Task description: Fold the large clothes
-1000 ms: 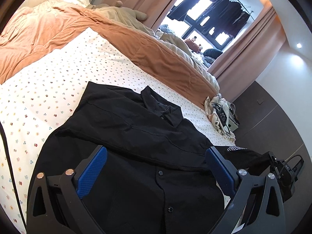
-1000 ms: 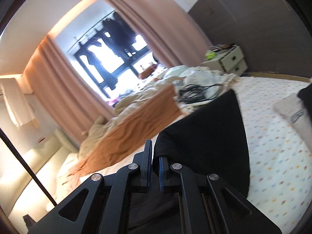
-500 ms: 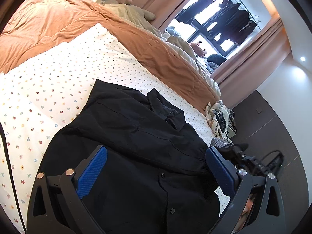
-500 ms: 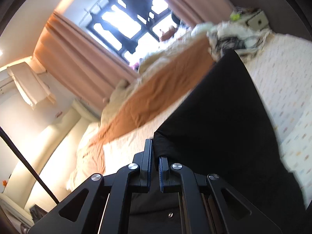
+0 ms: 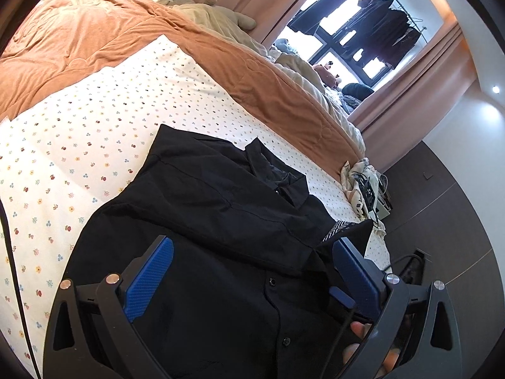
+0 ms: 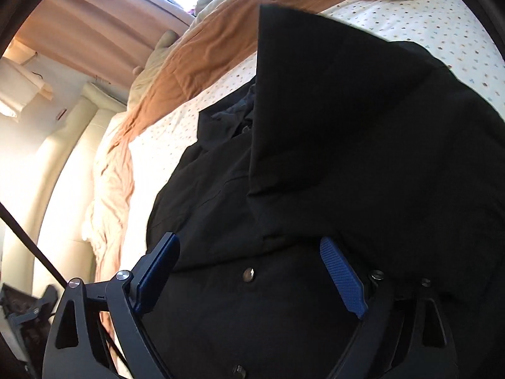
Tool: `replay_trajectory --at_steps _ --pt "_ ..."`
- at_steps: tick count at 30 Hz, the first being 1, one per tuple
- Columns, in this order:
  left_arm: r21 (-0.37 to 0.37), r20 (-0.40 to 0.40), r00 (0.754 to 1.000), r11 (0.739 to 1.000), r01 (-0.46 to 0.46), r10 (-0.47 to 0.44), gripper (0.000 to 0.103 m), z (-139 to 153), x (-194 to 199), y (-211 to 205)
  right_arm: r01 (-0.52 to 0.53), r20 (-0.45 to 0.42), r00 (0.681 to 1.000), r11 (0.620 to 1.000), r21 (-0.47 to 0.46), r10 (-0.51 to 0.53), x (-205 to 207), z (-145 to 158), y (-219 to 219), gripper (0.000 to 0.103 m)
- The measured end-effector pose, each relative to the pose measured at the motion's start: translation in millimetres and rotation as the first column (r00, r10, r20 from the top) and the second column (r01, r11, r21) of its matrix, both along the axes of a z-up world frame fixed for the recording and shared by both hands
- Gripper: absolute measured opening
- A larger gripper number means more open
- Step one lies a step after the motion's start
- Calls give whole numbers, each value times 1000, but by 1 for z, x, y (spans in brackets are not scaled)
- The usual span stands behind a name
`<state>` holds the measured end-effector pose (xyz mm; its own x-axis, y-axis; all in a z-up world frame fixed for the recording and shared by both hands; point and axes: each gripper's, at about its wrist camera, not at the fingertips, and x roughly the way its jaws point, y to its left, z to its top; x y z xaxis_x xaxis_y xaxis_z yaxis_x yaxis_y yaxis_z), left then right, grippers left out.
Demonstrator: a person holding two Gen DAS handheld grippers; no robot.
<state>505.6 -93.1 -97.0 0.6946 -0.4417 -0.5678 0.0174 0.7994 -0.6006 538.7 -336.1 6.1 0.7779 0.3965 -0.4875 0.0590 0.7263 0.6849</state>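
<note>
Both hand-held grippers hung spread wide over the black shirt (image 5: pixel 221 221), neither one pinching cloth. Seen from its own camera, the left hand-held gripper (image 5: pixel 252 271) had its blue pads well apart above the buttoned front, near the placket, probably so that it could drop onto the next edge to be folded. The right hand-held gripper (image 6: pixel 249 271) was likewise agape, close over a metal snap (image 6: pixel 249 274); a sleeve panel (image 6: pixel 347 110) lay turned across the shirt's body beside its right finger, which suggested a side fold laid down and let go.

The shirt rested on the bed's dotted sheet (image 5: pixel 94 132), collar (image 5: pixel 277 173) toward the rust-orange blanket (image 5: pixel 189 44), spread flat, I judged, so that folds would lie square. The fold looked to be at an early stage, the body unfolded lengthwise.

No basket, box or drawer for laundry showed. At the bed's far corner sat a heap of pale cloth with cables (image 5: pixel 363 186) on top; what lay beneath it could not be made out.
</note>
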Motion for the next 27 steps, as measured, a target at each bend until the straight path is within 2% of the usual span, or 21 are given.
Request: replay_trajectory --at_steps 6,7,9,14,16,20,21,24,26,27 --pt "22 3 1000 1000 5 -5 103 1 -2 -7 39 19 999 998 40 -40 -71 5 -38 90" --pt "28 3 1000 1000 7 -7 103 1 -2 -8 53 23 998 998 34 -54 -85 2 -34 90" --pt "35 3 1000 999 10 -10 103 1 -1 -10 103 15 995 995 -6 -103 -102 1 -54 90" --pt "42 -1 1000 999 7 -7 103 0 -1 -10 221 -50 974 974 -43 -223 -122 -16 -97 90" --pt "40 -6 1000 999 5 -5 103 -1 0 -10 259 -72 962 964 -55 -262 -126 -20 -104 80" --pt "35 -9 1000 999 3 -3 103 -2 0 -9 284 -126 948 955 -87 -293 -116 -34 -110 76" --pt "34 -8 1000 999 3 -3 103 -2 0 -8 276 -147 946 956 -97 -288 -110 -40 -111 70" --pt "35 -8 1000 999 5 -5 103 -2 0 -8 252 -198 942 961 -113 -270 -95 -50 -104 33" --pt "28 -12 1000 1000 4 -4 103 -3 1 -7 275 -185 935 947 -168 -304 -71 -36 -84 25" --pt "19 -15 1000 1000 3 -2 103 -4 1 -6 278 -174 935 944 -179 -309 -72 -31 -85 20"
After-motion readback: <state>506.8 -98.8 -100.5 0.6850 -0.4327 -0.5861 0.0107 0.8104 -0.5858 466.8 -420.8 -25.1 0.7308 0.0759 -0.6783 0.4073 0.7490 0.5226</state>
